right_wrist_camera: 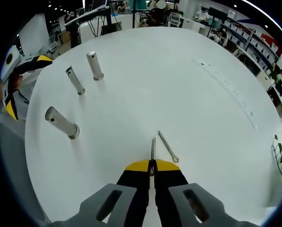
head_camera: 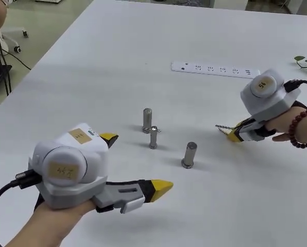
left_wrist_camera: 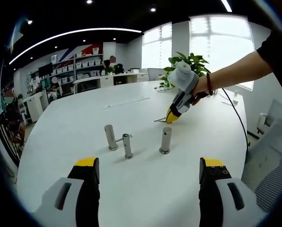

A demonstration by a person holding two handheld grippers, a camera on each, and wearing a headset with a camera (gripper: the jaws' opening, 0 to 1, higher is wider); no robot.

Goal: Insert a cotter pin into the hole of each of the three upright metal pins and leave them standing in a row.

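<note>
Cotter pin [right_wrist_camera: 153,147] is pinched at one end between the pressed-together jaws of the right gripper [right_wrist_camera: 152,165]. The rest of it projects forward in line with them, presumably so that it can be threaded straight into a cross hole. A second cotter pin [right_wrist_camera: 168,145] lies flat on the table [right_wrist_camera: 188,71] just beside it, at about 1 o'clock of the jaw tips. It is judged to be within reach for a later pin.

The three metal pins stand upright in a loose diagonal row near the middle of the table: rear pin [head_camera: 147,121], middle pin [head_camera: 153,139] and front pin [head_camera: 189,154]. A small cross-piece with a ring is seen at the top of the middle pin, so one cotter pin appears to be fitted already. The other two tops look bare, and the task is judged about a third done.

In the head view the right gripper is held low at 3 o'clock of the row, with the pinched cotter pin aimed towards it. The left gripper [head_camera: 136,161] is held at 7 o'clock of the row, jaws spread wide with nothing between them and pointed at the pins. It is probably placed there so that a pin can be steadied during threading.
</note>
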